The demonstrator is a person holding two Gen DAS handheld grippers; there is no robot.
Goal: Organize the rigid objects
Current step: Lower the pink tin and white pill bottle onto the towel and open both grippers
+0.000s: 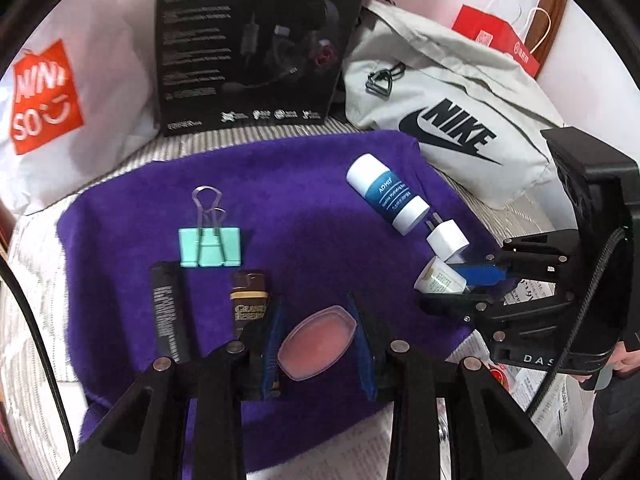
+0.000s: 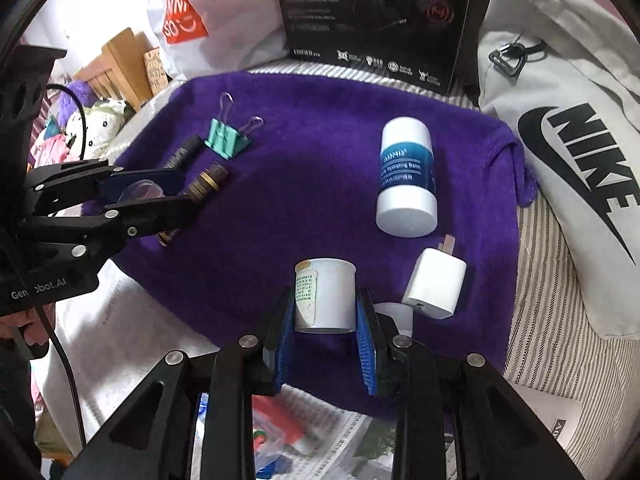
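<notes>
Your left tongs (image 1: 316,344) clamp a pink case (image 1: 317,343) over the purple towel's (image 1: 312,208) near edge, beside the lighter (image 1: 249,300); your right tongs (image 2: 325,320) clamp a white jar (image 2: 325,298) near the charger (image 2: 434,288). You look mid-placement: next, set each down in line on the towel, clear of neighbours.

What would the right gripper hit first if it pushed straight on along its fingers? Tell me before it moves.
Right gripper, shut on the small white jar, points down at the purple towel. Towel first, probably; the blue-label white bottle lies further on, right of that line. Depth is uncertain.
</notes>
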